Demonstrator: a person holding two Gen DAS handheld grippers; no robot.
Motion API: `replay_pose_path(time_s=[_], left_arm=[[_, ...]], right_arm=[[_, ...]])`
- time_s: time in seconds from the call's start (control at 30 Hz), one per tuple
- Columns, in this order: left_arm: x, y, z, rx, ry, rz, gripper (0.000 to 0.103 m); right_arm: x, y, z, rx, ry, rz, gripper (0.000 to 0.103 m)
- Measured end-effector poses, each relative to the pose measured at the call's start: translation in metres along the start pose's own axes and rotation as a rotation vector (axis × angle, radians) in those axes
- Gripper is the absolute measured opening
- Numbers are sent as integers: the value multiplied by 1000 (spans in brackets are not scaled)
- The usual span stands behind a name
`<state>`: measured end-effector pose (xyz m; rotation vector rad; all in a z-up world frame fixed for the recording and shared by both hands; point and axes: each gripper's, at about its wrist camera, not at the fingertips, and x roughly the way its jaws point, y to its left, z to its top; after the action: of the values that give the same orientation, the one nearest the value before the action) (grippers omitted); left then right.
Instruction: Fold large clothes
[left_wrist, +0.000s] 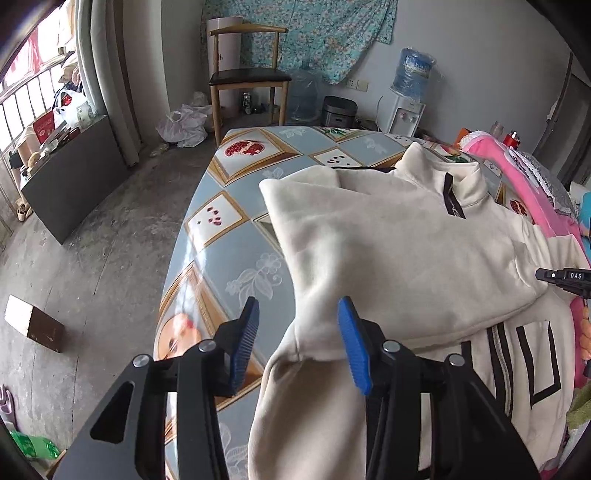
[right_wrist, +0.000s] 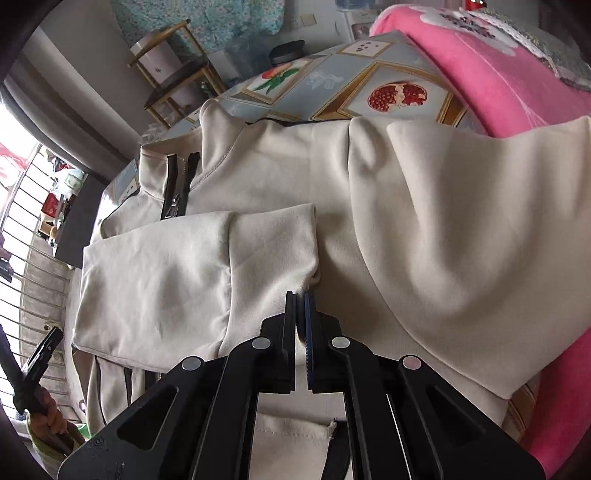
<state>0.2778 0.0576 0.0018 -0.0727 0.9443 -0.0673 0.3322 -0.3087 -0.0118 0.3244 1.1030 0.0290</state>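
A cream zip-up jacket (left_wrist: 399, 251) with black trim lies on the patterned table (left_wrist: 229, 221), collar toward the far side, one sleeve folded across its front. My left gripper (left_wrist: 299, 314) is open, its blue pads on either side of a raised ridge of the jacket's near-left edge, which hangs over the table's side. In the right wrist view the jacket (right_wrist: 424, 229) fills the frame. My right gripper (right_wrist: 298, 295) is shut on the cuff of the folded sleeve (right_wrist: 273, 251). The right gripper's tip also shows in the left wrist view (left_wrist: 561, 277).
A pink blanket (right_wrist: 480, 74) lies along the table's right side, partly under the jacket. A wooden chair (left_wrist: 247, 77) stands beyond the far end, a water dispenser (left_wrist: 406, 107) by the wall. A dark cabinet (left_wrist: 74, 177) and a box (left_wrist: 35, 325) are on the floor to the left.
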Motion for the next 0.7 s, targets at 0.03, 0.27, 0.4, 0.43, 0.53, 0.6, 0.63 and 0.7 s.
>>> replay_pose_path(time_s=[0.03,0.27,0.4,0.43,0.53,0.6,0.63,0.7], left_arm=[[6,-4,6,9,6,-8,34],[69,-22,19,100,132,14,18],[66,-15,33,74,116,1,18],[63,-11,38,55,105,-1,18],[53,-7,47,2,82,-36,18],[47,-13,51,-2,73,-54,18],[46,-19,51,3,71,-65,20],[44,-34,49,25,78,-84,27]], right_arm=[[0,1,1,-6,-3,-10,4],[5,11,0,-116,-31,-120,15],[-19,8,-1,-125,-96,-131,26],[-27,8,0,-125,-113,-114,29],[-47,11,1,-126,-168,-76,50],[-57,6,1,-106,-187,-53,60],[-61,0,0,-81,-195,-39,63],[-69,-16,-1,-21,-209,-18,67]])
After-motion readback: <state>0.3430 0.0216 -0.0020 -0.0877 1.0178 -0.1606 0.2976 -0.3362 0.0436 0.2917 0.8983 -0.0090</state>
